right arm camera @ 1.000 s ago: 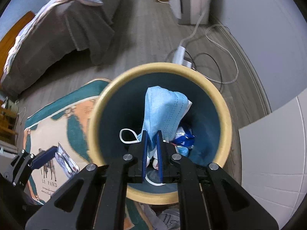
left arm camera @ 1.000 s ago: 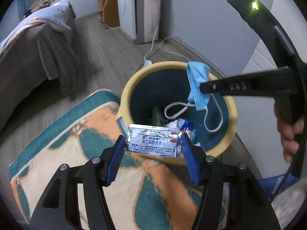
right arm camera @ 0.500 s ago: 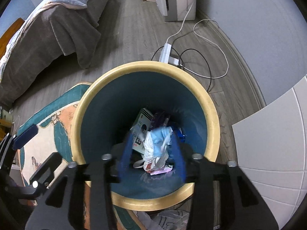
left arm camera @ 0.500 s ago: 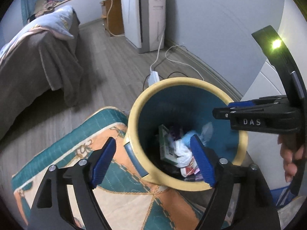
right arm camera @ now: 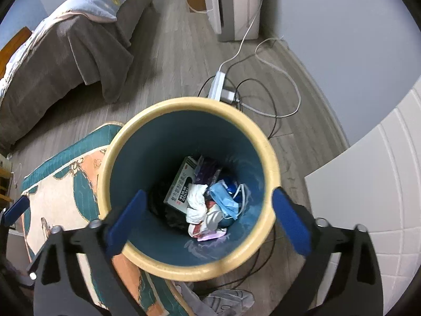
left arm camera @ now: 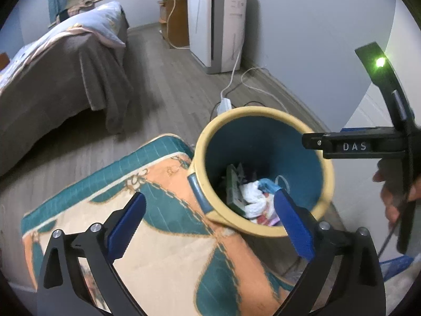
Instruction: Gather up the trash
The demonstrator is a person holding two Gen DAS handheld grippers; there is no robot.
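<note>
Yellow-rimmed, the round teal waste bin stands on the grey wood floor at the patterned rug's edge. We hold our left gripper and right gripper spread wide and empty above it. Inside lie a blue face mask, crumpled white tissue and a small printed box.

Grey wood-plank floor throughout, under dim, cool light. Pale grey-blue walls. Against the left side, a bed draped in a brown blanket, with a light patterned pillow on top. By the far wall, a white appliance beside a wooden cabinet. White power strip and looping cables on the floor. Teal-and-orange patterned rug nearest the camera. White panelled surface at right.
</note>
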